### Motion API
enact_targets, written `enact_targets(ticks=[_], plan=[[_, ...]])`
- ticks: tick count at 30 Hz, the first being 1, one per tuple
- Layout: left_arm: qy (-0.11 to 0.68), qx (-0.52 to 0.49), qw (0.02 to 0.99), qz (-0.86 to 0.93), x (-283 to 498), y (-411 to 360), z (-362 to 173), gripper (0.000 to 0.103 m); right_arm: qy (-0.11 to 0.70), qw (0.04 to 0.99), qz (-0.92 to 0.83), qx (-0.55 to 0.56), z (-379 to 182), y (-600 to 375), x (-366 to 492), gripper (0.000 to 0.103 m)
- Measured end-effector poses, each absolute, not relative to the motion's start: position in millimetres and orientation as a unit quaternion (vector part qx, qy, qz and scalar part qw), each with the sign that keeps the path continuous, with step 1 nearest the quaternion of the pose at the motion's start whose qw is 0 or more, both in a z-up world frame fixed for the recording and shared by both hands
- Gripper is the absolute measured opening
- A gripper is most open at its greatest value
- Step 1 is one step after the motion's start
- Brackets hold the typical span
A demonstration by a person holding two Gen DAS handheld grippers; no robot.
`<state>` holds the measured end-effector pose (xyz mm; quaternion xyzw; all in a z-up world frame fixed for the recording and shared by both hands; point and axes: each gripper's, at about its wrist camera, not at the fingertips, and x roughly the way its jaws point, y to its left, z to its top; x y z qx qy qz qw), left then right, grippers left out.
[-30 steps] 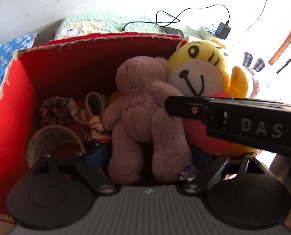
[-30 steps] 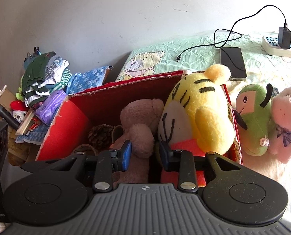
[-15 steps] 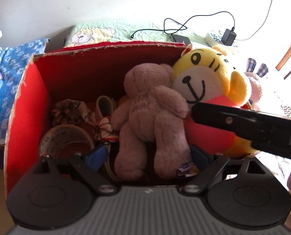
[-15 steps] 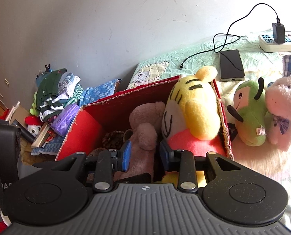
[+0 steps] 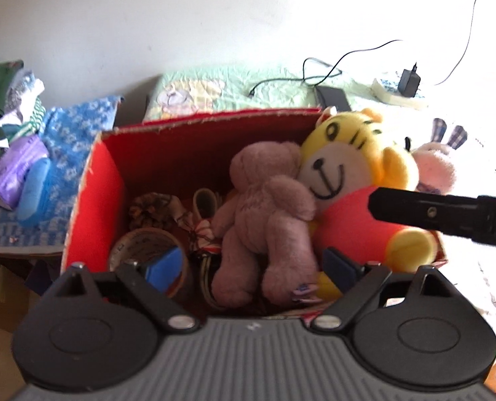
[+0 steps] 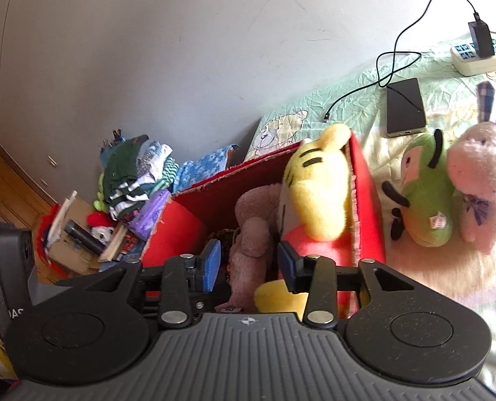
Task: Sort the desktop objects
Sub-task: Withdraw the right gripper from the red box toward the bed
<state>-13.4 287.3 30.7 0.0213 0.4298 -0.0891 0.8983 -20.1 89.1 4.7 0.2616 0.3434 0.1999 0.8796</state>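
Observation:
A red cardboard box holds a brown teddy bear, a yellow tiger plush, a roll of tape and a pine cone. My left gripper hangs open above the box's near side, over the teddy's legs, holding nothing. In the right wrist view, my right gripper is open with a narrow gap, above the same box in front of the teddy and tiger. A green plush and a pink rabbit plush sit outside, right of the box.
The right gripper's black body crosses in front of the tiger. A phone with a cable and a power strip lie on the green bedspread behind. A pile of clothes and a blue cloth lie left of the box.
Both grippers have drawn back and up from the box, so more of the room shows. The right gripper's jaws stand slightly wider apart. The toys in the box have not moved.

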Motion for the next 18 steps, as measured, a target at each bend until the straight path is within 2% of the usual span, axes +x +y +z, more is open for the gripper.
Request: enact_targets(ticks=[8,18], plan=[[0.380,0.016,0.915,-0.132,-29,240,69,0.091,0.320,0.881,0.187,0.293,10,23,-38,0.042],[0.389,0.031,0.900,-0.194,-30,152,65,0.091,0.335,0.879,0.141,0.310,-8,-50,-42,0.042]])
